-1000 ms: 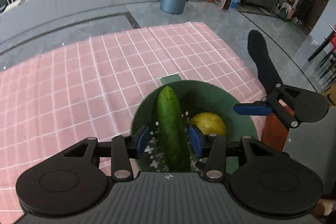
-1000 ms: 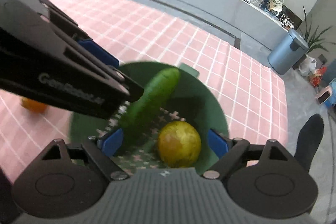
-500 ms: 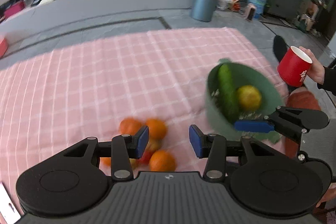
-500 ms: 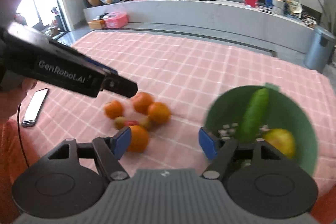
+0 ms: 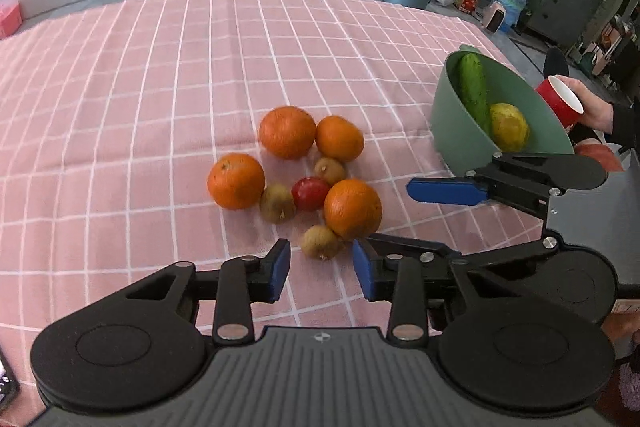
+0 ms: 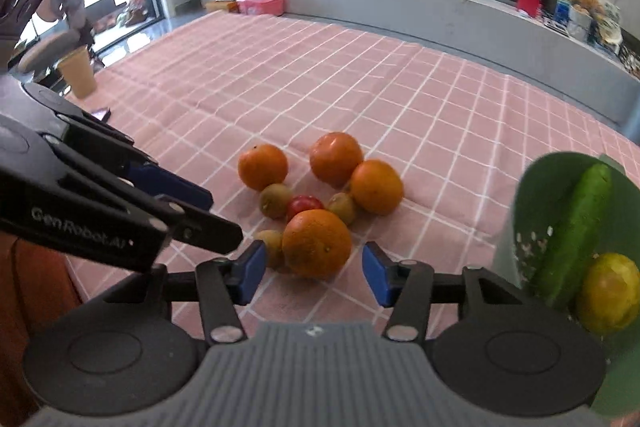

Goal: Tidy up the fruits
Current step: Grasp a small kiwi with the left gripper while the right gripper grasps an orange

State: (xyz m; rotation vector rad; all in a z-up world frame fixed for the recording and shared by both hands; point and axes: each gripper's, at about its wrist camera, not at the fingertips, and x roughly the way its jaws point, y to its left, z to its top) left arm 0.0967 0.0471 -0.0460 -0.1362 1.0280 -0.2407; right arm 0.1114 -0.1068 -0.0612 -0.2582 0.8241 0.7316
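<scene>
four oranges (image 5: 287, 132) cluster with kiwis (image 5: 277, 203) mid-counter; left claw (image 5: 321, 269) gapes wide at 6 o'clock, holding nothing; right claw (image 6: 314, 273) likewise wide; green bowl (image 5: 456, 131) with cucumber (image 5: 473, 91) at 3 o'clock.

4 oranges (image 5: 287, 132), 3 kiwis (image 5: 277, 203), 1 tomato (image 5: 310, 193), 1 cucumber (image 5: 473, 92), 1 lemon (image 5: 509, 127), 1 bowl (image 5: 452, 131)

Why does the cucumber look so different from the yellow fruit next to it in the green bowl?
The cucumber is long and dark green; the yellow fruit is round and yellow-green. The cucumber leans up the green bowl wall, reaching near its rim, while the yellow fruit sits low. Both lie in the bowl, side by side, with neither gripper holding them.
</scene>
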